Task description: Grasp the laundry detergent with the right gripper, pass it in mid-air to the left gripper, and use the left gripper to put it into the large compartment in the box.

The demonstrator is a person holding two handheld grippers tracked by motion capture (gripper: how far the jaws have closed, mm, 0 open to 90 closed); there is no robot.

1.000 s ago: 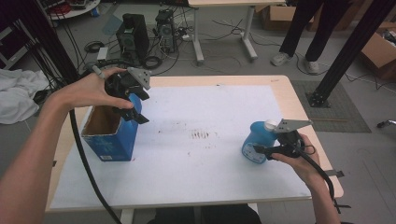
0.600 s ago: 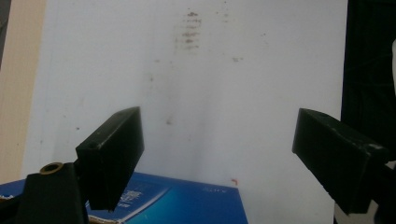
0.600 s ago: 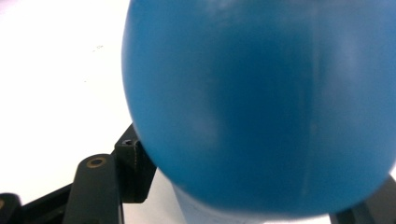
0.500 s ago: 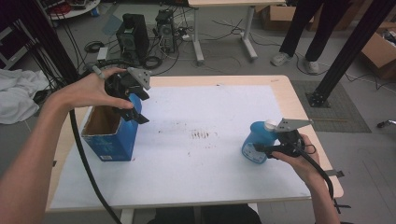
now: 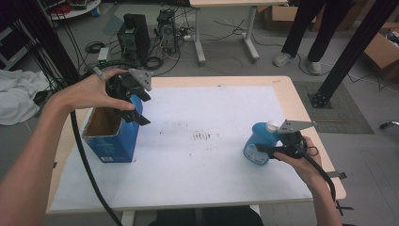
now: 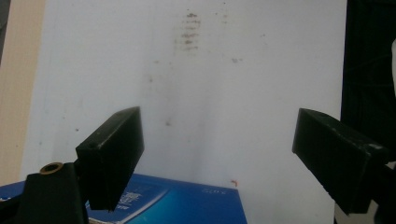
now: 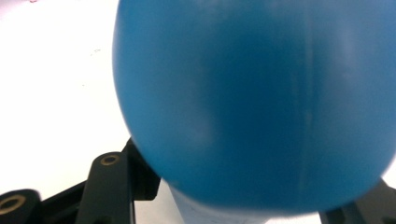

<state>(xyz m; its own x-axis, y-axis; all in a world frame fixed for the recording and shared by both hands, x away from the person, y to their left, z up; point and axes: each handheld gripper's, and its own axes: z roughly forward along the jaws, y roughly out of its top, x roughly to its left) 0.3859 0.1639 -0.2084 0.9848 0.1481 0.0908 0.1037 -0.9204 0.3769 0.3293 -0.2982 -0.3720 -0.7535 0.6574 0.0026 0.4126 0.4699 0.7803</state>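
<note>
**Blue bottle going into the right claw's grip near the table's right edge**

Blue bottle (image 5: pixel 258 146) with a white cap is standing on the white table (image 5: pixel 211 179), directly ahead of the right gripper (image 5: pixel 263 151) and between its two black jaws. The jaws have just been closing on it, and in the right gripper view the rounded blue body (image 7: pixel 261 102) is pressing up close to the camera, with a black jaw hugging each flank — the bottle is sitting deep in the claw's throat, and the pads appear to be bearing on its sides. The person's right hand (image 5: pixel 301 162) is wrapping the gripper body just behind the bottle, with the cable trailing back along the forearm.

Well apart from that claw, across the stained middle of the table, the left gripper (image 5: pixel 134 106) is hanging over the near corner of an open blue cardboard box (image 5: pixel 113 139). Its jaws are standing wide apart and holding nothing — in the left gripper view the bare table surface is showing between them, and the box's blue printed edge (image 6: pixel 187 203) is lying just below the jaw at the picture's left. The left hand (image 5: pixel 91 92) is gripping that claw from behind, above the box's open top.

Brown smudges (image 5: pixel 202 136) are marking the table between the two claws.
</note>
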